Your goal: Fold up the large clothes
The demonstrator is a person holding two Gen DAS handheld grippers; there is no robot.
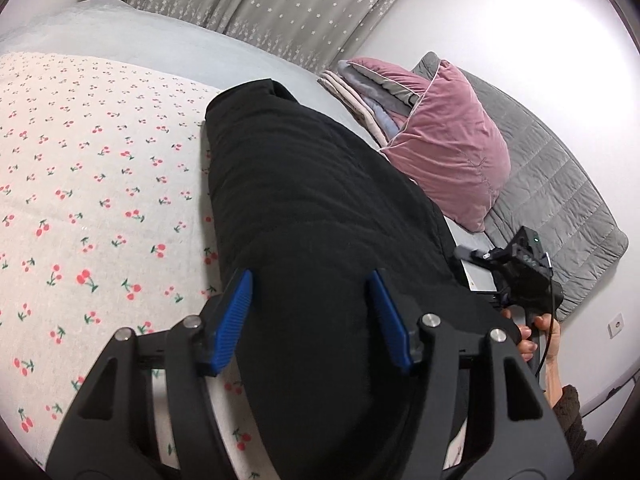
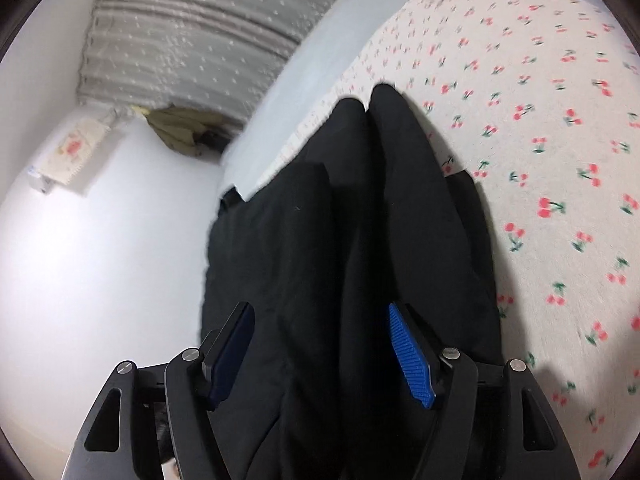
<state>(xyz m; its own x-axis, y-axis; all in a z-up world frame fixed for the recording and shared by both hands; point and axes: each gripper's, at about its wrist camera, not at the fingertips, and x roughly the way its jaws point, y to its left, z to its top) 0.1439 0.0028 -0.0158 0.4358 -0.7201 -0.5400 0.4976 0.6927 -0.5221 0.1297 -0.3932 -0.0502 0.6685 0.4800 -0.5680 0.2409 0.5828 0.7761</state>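
Note:
A black garment [image 1: 320, 208] lies folded into a long band on the cherry-print sheet [image 1: 88, 184], running away from me. My left gripper [image 1: 314, 316] hovers over its near end. The jaws stand apart with the cloth between them, and both blue pads [image 1: 236, 320] show their full faces. My right gripper [image 2: 324, 348] is over the other end of the same garment [image 2: 360, 220], where two dark folds lie side by side. Its jaws are also apart, the blue pad [image 2: 412, 356] bare. In the left wrist view a hand holds the right gripper [image 1: 472, 255] at the garment's right edge.
A pink pillow [image 1: 448, 152] and folded blankets [image 1: 360, 92] sit on a grey quilted pad [image 1: 560, 184] at the head of the bed. A starred grey curtain [image 1: 280, 4] hangs behind. A white wall [image 2: 100, 260] borders the bed, with brownish clothing [image 2: 180, 128] in the corner.

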